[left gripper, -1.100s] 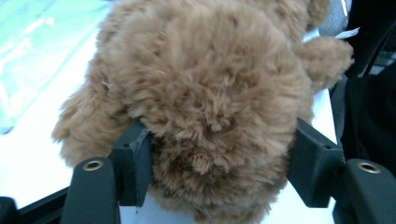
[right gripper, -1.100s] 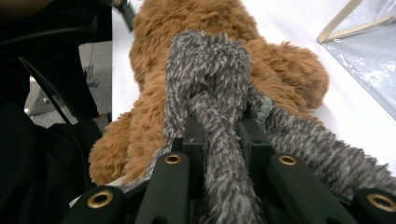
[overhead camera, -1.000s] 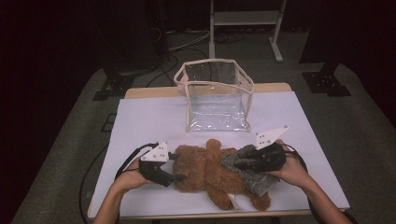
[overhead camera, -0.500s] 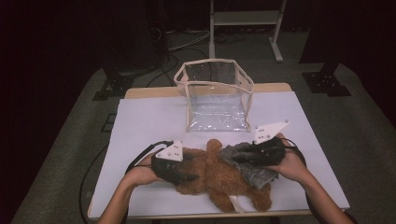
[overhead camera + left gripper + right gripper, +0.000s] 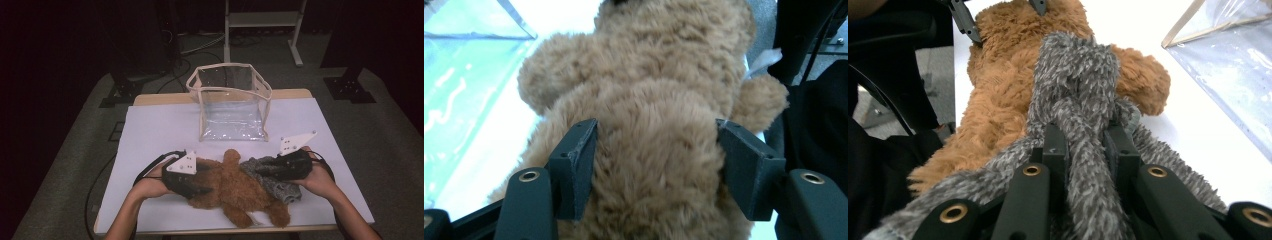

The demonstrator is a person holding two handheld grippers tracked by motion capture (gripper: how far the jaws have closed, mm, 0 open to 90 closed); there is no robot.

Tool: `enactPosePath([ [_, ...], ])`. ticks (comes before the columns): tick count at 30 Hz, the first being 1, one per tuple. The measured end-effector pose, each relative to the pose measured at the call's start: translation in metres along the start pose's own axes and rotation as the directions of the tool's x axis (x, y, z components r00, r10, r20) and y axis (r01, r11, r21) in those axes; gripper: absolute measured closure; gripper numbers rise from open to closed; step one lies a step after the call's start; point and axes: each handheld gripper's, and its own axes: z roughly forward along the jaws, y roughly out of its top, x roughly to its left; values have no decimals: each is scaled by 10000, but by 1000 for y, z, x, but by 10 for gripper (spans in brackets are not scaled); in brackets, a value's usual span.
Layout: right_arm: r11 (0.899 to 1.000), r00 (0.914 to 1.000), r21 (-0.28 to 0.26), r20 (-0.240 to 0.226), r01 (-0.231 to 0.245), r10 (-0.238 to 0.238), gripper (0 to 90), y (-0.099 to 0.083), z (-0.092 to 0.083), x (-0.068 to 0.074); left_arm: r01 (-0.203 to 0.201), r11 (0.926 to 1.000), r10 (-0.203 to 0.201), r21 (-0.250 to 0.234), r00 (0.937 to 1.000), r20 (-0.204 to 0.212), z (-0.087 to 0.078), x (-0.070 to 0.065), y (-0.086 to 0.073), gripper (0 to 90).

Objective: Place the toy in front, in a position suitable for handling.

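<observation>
Overhead view — close views share teddy bear (image 5: 235, 187)

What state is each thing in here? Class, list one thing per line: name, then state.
Bear: lying on the table, clamped at the body.
Scarf: draped on the bear, one strand pinched.
Bag: upright, open at the top, nothing visible inside.
Left gripper: shut on the bear, jaws just opened slightly.
Right gripper: shut on the scarf.
</observation>
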Motion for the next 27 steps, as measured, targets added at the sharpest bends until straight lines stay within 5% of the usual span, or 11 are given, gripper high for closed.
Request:
enactPosePath([
  [6,9958,9966,463,-266,788,-776,744,32,22,3,-80,9997,71,248,9994,348,4,-4,2,375],
  [13,9903,9916,817,-724,1127,-1069,743,53,56,5,-103,9990,86,438,9992,385,2,-7,-3,387],
  [20,9993,9998,358,-124,144,-139,742,21,15,-6,130,9991,-143,407,9994,324,1,-6,-6,393],
  [27,9959,9959,-193,167,-887,890,737,-30,-23,-9,329,9985,-338,433,9992,208,0,-5,-6,390],
])
